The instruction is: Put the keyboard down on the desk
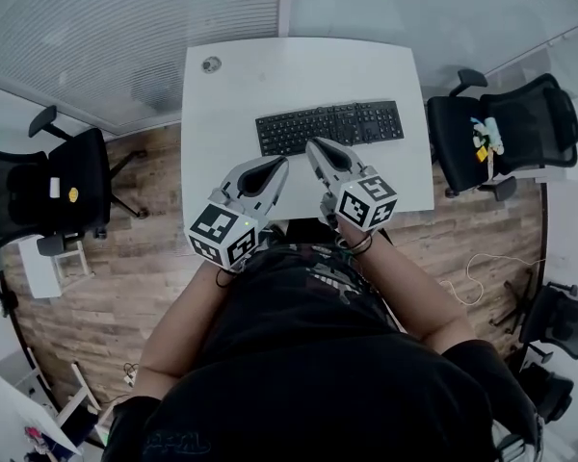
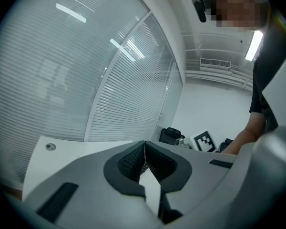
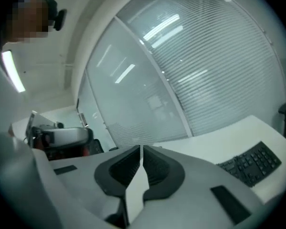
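A wooden floor is seen around a white surface, which is backed by glass walls with slatted blinds. A black office chair is parked to the left of the surface and a second black chair to its right. The black keyboard is laid flat on the surface, towards its right half and turned slightly, well clear of the far edge. Both tools are held over the near edge of the surface. The left gripper is kept just short of the keyboard, its fingers clenched together with nothing between them. The right gripper is shown with its fingers likewise pressed shut and empty; its tip overlaps the keyboard's near edge from above, though contact cannot be judged from this angle. A small round grommet is set in the far left corner of the surface.
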